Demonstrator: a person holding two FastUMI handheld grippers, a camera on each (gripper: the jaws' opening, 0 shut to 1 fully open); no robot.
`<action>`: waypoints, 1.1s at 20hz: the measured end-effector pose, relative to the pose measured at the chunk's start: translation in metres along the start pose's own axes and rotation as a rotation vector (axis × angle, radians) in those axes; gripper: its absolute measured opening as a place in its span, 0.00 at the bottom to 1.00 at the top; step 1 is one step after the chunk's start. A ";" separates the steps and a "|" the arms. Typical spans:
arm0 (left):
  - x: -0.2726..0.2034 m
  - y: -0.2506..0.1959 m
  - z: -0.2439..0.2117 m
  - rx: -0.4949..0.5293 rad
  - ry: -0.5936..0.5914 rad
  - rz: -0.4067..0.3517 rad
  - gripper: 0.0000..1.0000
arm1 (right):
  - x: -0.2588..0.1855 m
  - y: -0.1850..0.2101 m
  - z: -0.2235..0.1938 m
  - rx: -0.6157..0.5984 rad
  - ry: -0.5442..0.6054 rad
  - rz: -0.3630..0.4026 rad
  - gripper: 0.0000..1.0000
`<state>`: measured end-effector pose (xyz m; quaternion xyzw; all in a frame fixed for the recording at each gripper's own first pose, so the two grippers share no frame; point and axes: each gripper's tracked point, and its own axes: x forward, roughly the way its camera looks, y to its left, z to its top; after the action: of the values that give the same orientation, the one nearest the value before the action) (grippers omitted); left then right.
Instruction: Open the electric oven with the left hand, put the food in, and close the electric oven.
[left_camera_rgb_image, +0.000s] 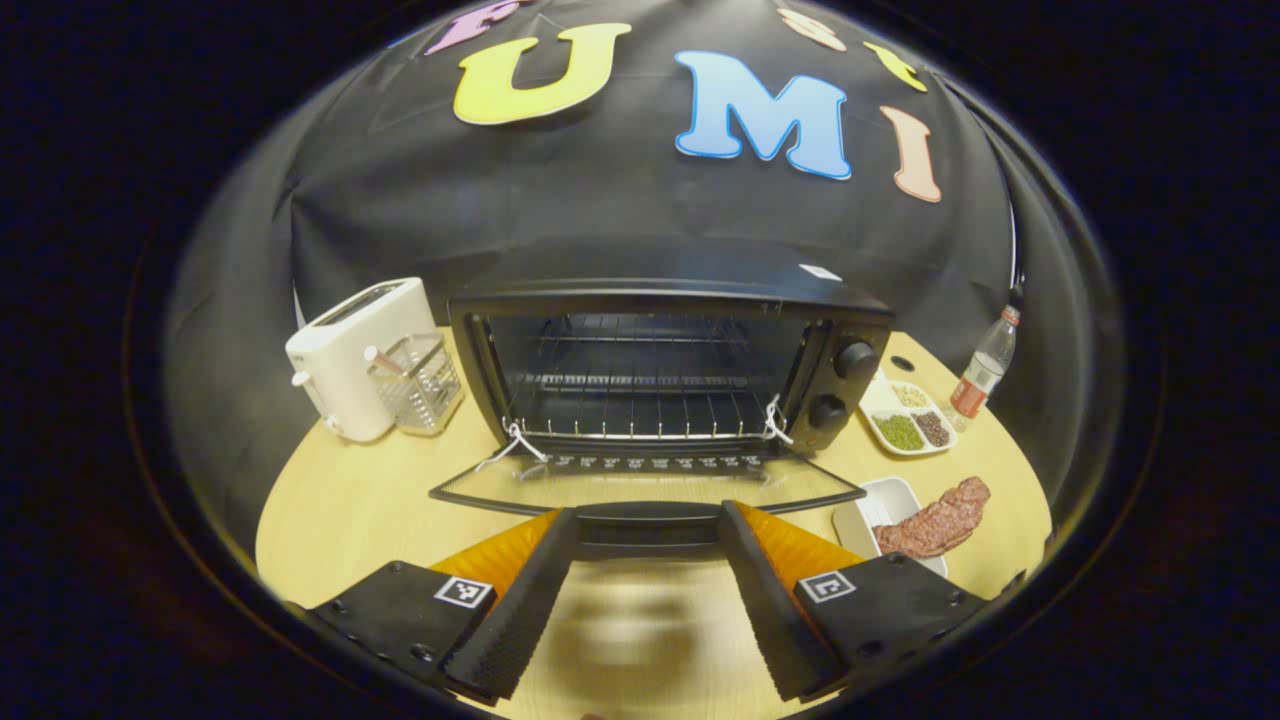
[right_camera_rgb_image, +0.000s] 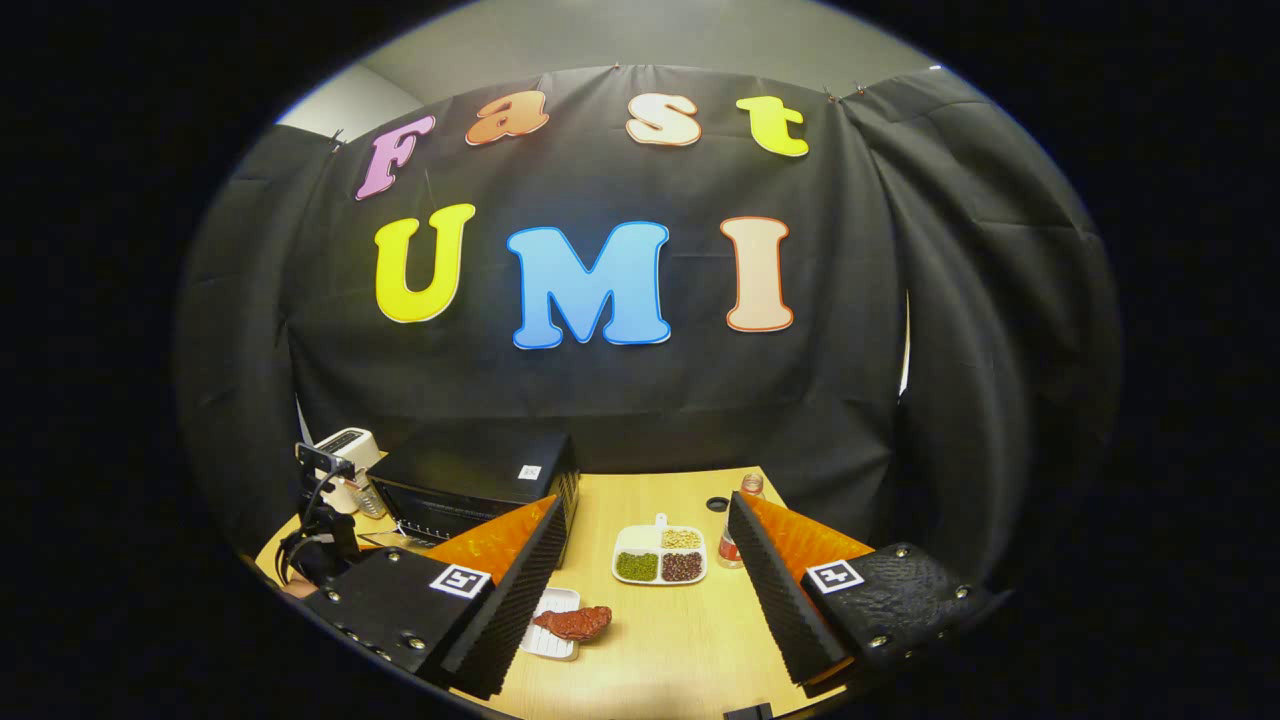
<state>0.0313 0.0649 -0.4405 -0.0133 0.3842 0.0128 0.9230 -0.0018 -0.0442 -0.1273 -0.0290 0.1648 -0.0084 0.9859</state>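
Note:
The black electric oven (left_camera_rgb_image: 660, 300) stands at the middle of the round wooden table, its glass door (left_camera_rgb_image: 640, 480) folded down flat and the wire rack inside bare. My left gripper (left_camera_rgb_image: 648, 512) is open, its fingertips level with the two ends of the door handle (left_camera_rgb_image: 648, 530). A reddish-brown piece of meat (left_camera_rgb_image: 935, 520) lies half across a small white plate (left_camera_rgb_image: 880, 505) right of the door. My right gripper (right_camera_rgb_image: 644, 500) hangs open above the table, with the meat (right_camera_rgb_image: 572, 622) and its plate (right_camera_rgb_image: 548, 640) just right of its left finger. The oven (right_camera_rgb_image: 470, 470) sits behind that finger.
A white toaster (left_camera_rgb_image: 350, 355) and a clear rack (left_camera_rgb_image: 420, 380) stand left of the oven. Right of it are a divided dish of beans (left_camera_rgb_image: 905, 420), a small bottle (left_camera_rgb_image: 985, 370) and a dark cap (left_camera_rgb_image: 902, 362). The dish (right_camera_rgb_image: 660, 555) lies between my right fingers.

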 end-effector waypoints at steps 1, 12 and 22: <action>-0.001 0.000 -0.004 0.002 0.003 -0.001 0.92 | 0.002 -0.001 -0.003 0.012 0.007 0.006 0.99; 0.000 0.013 -0.033 0.018 0.034 0.039 0.96 | 0.027 -0.006 -0.054 0.001 0.163 0.102 0.99; -0.108 -0.032 0.107 -0.028 -0.310 0.011 0.95 | 0.082 0.013 -0.198 0.279 0.568 0.330 0.99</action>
<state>0.0321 0.0356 -0.2887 -0.0219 0.2370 0.0252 0.9709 0.0116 -0.0438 -0.3416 0.1363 0.4319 0.1209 0.8833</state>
